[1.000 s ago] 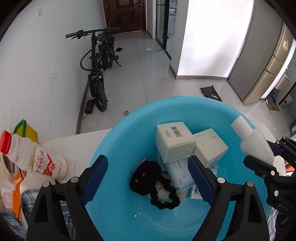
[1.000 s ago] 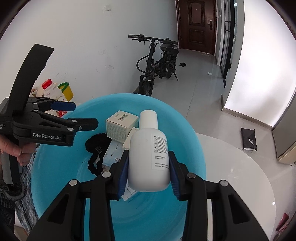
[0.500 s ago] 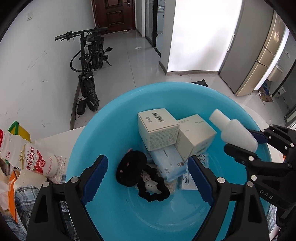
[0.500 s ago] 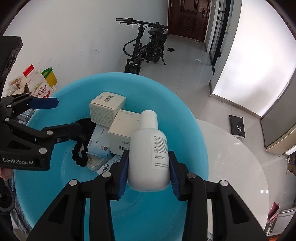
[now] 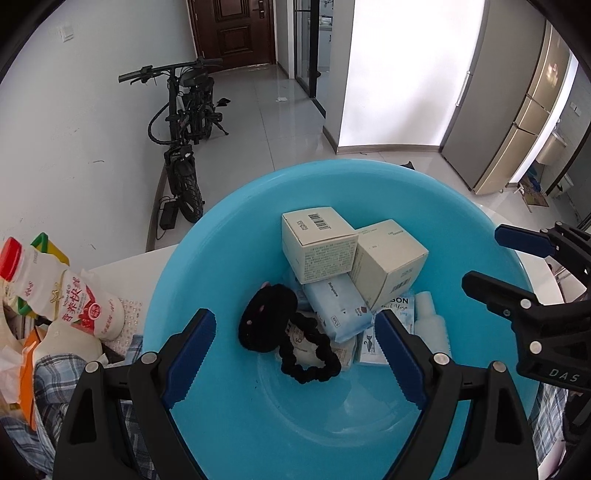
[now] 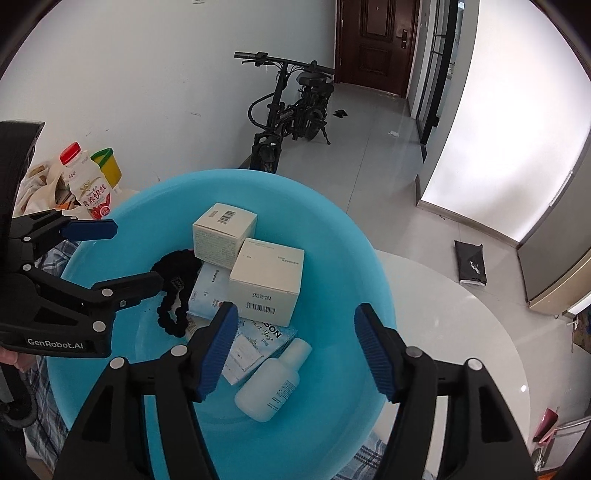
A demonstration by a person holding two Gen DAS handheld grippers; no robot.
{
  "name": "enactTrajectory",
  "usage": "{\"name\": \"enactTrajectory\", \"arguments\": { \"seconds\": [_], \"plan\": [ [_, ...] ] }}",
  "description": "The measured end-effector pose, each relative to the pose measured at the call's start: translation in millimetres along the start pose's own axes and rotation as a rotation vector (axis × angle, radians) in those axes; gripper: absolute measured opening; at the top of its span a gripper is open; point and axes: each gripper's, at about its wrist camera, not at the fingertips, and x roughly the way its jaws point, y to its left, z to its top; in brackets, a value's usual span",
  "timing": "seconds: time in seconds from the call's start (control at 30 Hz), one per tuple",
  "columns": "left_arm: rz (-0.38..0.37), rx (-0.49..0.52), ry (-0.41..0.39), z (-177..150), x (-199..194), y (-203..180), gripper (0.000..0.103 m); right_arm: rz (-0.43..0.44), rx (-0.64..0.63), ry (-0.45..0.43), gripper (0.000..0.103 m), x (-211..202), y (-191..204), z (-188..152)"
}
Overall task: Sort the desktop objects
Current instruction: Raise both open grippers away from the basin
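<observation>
The right gripper (image 6: 293, 350) is being held over the near side of the blue basin (image 6: 343, 236), tilted downward. Its jaws have just been opening and are now standing apart, with nothing pressed between the blue pads. The white bottle (image 6: 271, 384) is lying on its side on the basin floor directly below that gap, clear of both pads, its cap pointing away from the camera. In the left wrist view the same bottle (image 5: 430, 325) is being seen beside a printed paper packet (image 5: 397, 314).

The left gripper (image 5: 295, 354) is being held over the basin as well, its jaws being kept wide and empty. Below and beyond them, a black hair tie (image 5: 308, 360) and a black fabric piece (image 5: 266, 321) are lying side by side, touching. A pale blue tissue pack (image 5: 338, 306) is being partly covered by two cream boxes (image 5: 317, 247) (image 5: 388, 262), which are leaning against each other.

Outside the basin, on the left, a milk drink bottle with a red cap (image 5: 55, 291) is being propped among bags on a white table (image 6: 443, 317). Further off, a black bicycle (image 5: 184, 125) is being parked against the wall, and a dark door (image 5: 232, 29) is being seen at the end of the hallway.
</observation>
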Motion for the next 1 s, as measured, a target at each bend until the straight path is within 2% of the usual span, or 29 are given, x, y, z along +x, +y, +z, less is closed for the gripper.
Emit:
{"name": "enactTrajectory", "arguments": {
  "seconds": [0.57, 0.73, 1.0],
  "plan": [
    [0.010, -0.026, -0.065, -26.0, -50.8, 2.4, 0.090, 0.018, -0.016, -0.036, 0.064, -34.4, 15.7, -17.3],
    [-0.012, -0.019, -0.040, -41.9, -55.3, 5.7, 0.090, 0.024, -0.026, -0.051, 0.064, -48.8, 21.3, -25.6],
    [0.008, -0.041, -0.058, -59.8, -77.3, 15.2, 0.090, 0.028, -0.035, -0.080, 0.064, -72.1, 28.1, -36.2]
  ]
}}
